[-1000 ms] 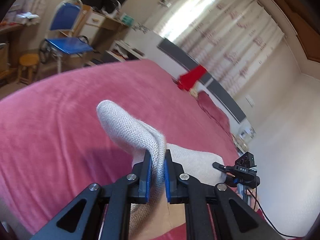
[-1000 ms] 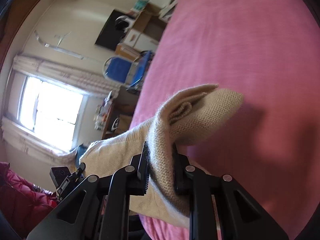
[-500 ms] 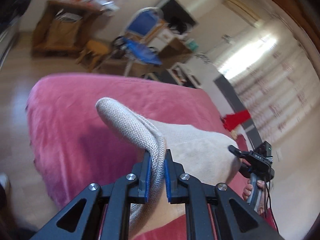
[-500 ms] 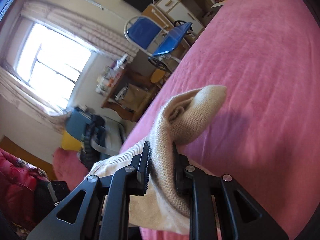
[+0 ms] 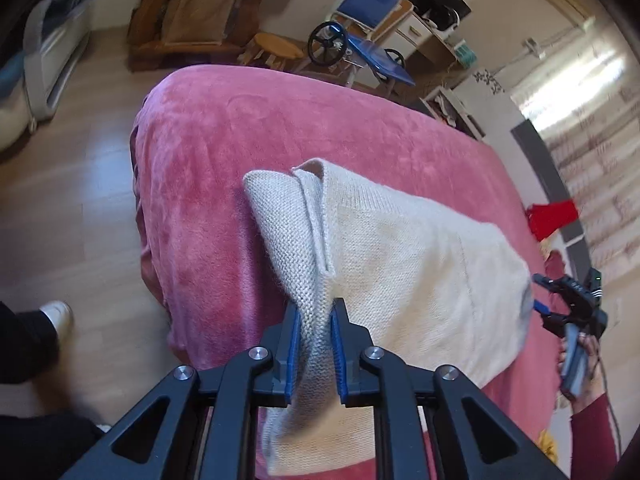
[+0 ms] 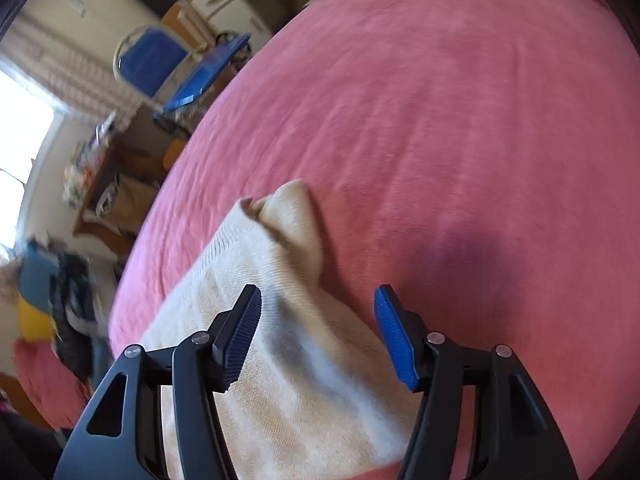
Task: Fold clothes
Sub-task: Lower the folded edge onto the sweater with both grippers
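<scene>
A cream knitted sweater (image 5: 400,264) lies across the near corner of the pink bed blanket (image 5: 224,140). My left gripper (image 5: 314,312) pinches one folded corner of it between its blue pads, and its jaws are starting to open. The other corner (image 6: 288,208) lies on the blanket (image 6: 440,120) in the right wrist view. My right gripper (image 6: 318,296) hovers over the sweater (image 6: 280,380), its jaws opening wide, pads clear of the cloth. The right gripper (image 5: 538,294) also shows at the sweater's far edge in the left wrist view.
The bed's corner drops to a wooden floor (image 5: 80,200) on the left, where a person's white shoe (image 5: 56,314) stands. Beyond the bed are a blue chair (image 5: 368,0), a wooden stool (image 5: 280,42) and a shelf with a paper bag (image 5: 200,12). A red cloth (image 5: 552,218) lies far right.
Both grippers came down toward the bed with the sweater, which now rests on the blanket. The right gripper opened and let go of its corner; the left still pinches its own.
</scene>
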A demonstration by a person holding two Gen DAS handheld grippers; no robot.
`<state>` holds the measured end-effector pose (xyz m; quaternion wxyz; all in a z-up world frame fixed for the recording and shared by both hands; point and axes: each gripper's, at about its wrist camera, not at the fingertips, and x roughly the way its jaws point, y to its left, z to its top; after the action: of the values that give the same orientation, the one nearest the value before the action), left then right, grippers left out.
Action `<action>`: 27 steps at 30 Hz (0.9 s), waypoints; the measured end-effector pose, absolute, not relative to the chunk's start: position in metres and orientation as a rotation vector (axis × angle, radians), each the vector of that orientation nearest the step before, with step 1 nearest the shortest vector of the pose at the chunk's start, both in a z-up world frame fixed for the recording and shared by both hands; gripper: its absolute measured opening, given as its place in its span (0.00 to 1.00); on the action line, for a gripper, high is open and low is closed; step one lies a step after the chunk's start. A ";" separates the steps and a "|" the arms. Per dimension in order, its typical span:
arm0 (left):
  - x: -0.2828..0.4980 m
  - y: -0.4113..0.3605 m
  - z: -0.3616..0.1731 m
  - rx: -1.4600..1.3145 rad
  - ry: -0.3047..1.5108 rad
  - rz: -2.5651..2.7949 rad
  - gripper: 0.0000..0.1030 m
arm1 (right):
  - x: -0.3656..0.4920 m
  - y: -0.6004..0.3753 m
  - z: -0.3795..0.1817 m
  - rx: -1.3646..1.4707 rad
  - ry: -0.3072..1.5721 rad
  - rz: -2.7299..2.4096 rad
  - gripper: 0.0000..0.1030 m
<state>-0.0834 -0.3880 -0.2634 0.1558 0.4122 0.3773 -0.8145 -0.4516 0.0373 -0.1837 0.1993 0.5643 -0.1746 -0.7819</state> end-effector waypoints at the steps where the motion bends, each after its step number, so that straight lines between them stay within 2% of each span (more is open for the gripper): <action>1: -0.082 -0.385 -0.261 1.190 1.061 -2.335 0.14 | -0.447 0.048 -0.186 1.587 -0.556 -2.151 0.60; 5: -0.078 -0.382 -0.250 1.167 1.077 -2.328 0.14 | -0.412 0.086 -0.198 1.578 -0.778 -2.067 0.61; 9: -0.065 -0.378 -0.250 1.174 1.071 -2.319 0.14 | -0.373 0.117 -0.233 1.532 -1.085 -1.888 0.65; 13: -0.052 -0.373 -0.249 1.176 1.064 -2.310 0.14 | -0.350 0.114 -0.263 1.514 -1.217 -1.741 0.65; 18: -0.038 -0.367 -0.244 1.183 1.025 -2.327 0.14 | -0.347 0.097 -0.275 1.516 -1.269 -1.752 0.65; 22: -0.031 -0.365 -0.246 1.211 0.996 -2.336 0.19 | -0.350 0.086 -0.270 1.550 -1.217 -1.848 0.66; 23: -0.030 -0.366 -0.248 1.218 1.002 -2.327 0.19 | -0.351 0.080 -0.264 1.557 -1.153 -1.868 0.63; 24: -0.028 -0.367 -0.250 1.227 1.012 -2.321 0.19 | -0.353 0.073 -0.258 1.579 -1.065 -1.885 0.32; 25: -0.027 -0.368 -0.252 1.233 1.023 -2.312 0.19 | -0.354 0.066 -0.253 1.596 -0.986 -1.900 0.06; 27: -0.023 -0.369 -0.256 1.241 1.042 -2.291 0.19 | -0.354 0.058 -0.243 1.593 -0.914 -1.936 0.07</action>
<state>-0.0234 -0.3689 -0.2563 0.1670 0.4360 0.3662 -0.8049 -0.3537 0.0584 -0.2425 0.2344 0.5804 -0.3329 -0.7052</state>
